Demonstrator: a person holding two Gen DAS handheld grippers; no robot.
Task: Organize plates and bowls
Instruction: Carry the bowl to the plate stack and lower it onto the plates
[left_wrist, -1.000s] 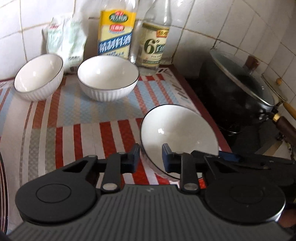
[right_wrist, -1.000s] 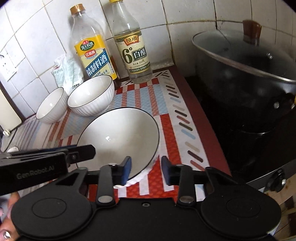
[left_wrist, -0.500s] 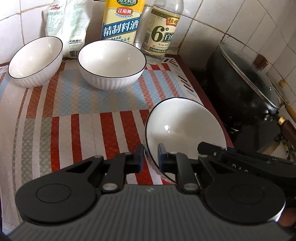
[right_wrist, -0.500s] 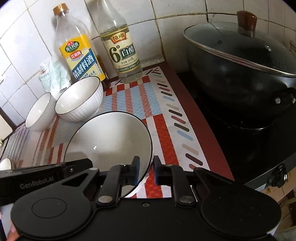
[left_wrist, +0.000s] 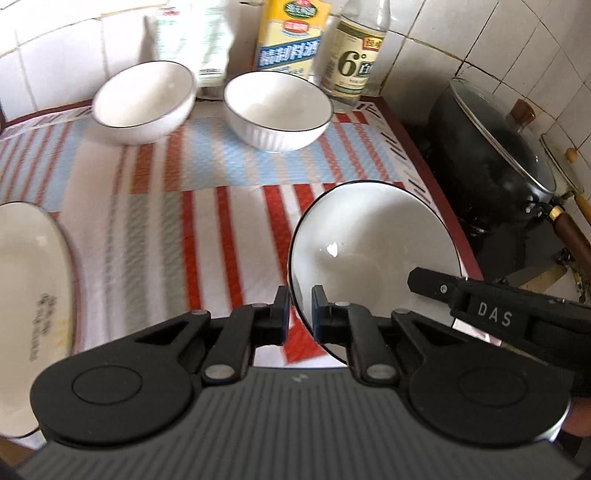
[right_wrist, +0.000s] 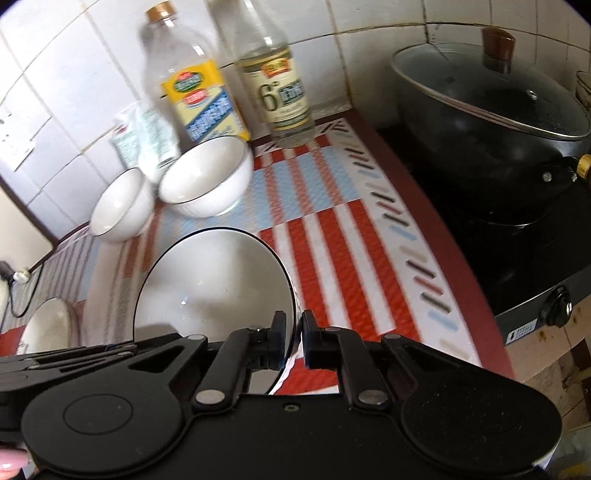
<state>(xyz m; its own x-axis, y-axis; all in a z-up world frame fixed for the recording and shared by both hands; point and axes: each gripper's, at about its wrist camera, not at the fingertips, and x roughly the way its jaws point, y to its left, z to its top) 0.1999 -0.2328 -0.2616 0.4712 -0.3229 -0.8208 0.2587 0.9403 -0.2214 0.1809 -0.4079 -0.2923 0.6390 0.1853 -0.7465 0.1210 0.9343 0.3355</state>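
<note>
A wide white bowl (left_wrist: 373, 251) with a thin black rim is tilted a little above the striped mat (left_wrist: 221, 229). My left gripper (left_wrist: 300, 314) is shut on its left rim. My right gripper (right_wrist: 293, 339) is shut on the opposite rim of the same bowl (right_wrist: 214, 288); one of its fingers (left_wrist: 428, 280) shows across the bowl in the left wrist view. Two smaller ribbed white bowls (left_wrist: 144, 99) (left_wrist: 277, 110) stand side by side at the back of the mat. A white plate (left_wrist: 29, 295) lies at the left edge.
Two bottles (right_wrist: 195, 92) (right_wrist: 280, 85) and a white bag (left_wrist: 207, 48) stand against the tiled wall behind the bowls. A black lidded pot (right_wrist: 491, 110) sits on a stove (right_wrist: 535, 258) to the right. The counter edge runs along the mat's right side.
Both grippers' jaws closed from partly open onto the wide bowl's rim. The bowl then rose off the mat and both views drew back, bringing the plate into view at left.
</note>
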